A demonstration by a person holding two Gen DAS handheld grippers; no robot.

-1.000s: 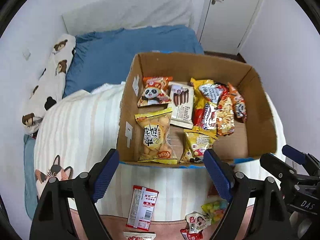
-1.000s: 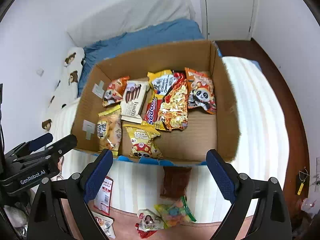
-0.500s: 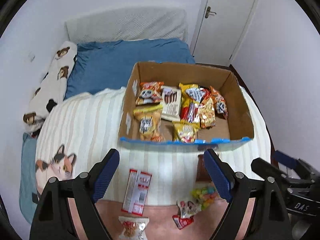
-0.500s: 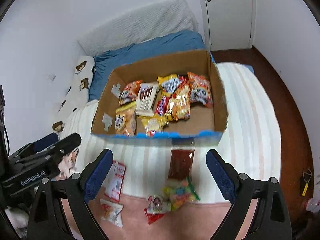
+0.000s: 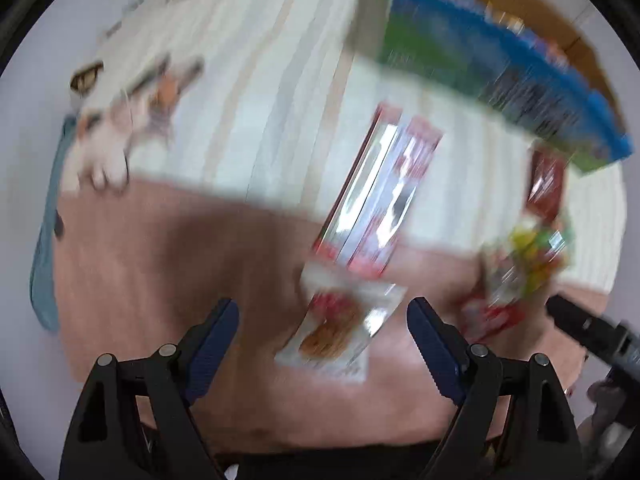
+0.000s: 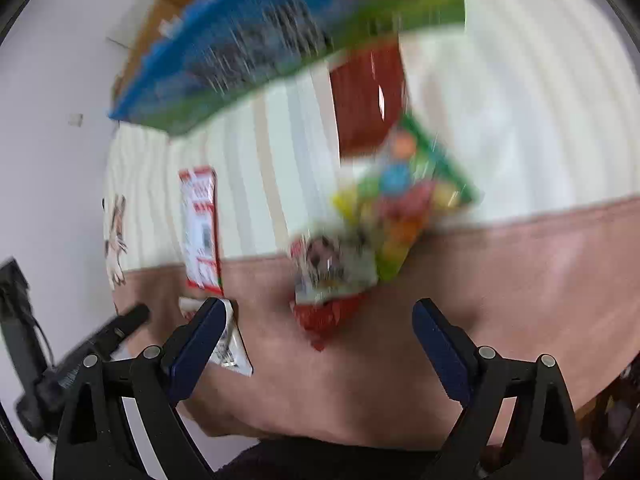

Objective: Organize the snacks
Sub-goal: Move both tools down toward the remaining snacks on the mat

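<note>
Both views are blurred by motion. My left gripper [image 5: 323, 316] is open and empty, low over the bed, with a small clear biscuit packet [image 5: 340, 332] just ahead between its fingers and a long red-and-white packet [image 5: 380, 196] beyond. My right gripper [image 6: 316, 320] is open and empty, close over a small red-and-white packet [image 6: 332, 276]. A bag of coloured candies [image 6: 404, 200] and a dark red packet [image 6: 368, 92] lie behind it. The cardboard box's printed front wall [image 6: 288, 40] is at the top; it also shows in the left wrist view [image 5: 500, 64].
The packets lie on a striped cream blanket [image 5: 260, 92] with a pink band [image 5: 168, 264] near me and a cat print [image 5: 132, 100] at the left. The other gripper shows at the edge of each view, right one [image 5: 592, 332], left one [image 6: 100, 340].
Both grippers have dropped fast from high over the box to just above the loose packets in front of it. The box interior has gone out of sight. Both stay open.
</note>
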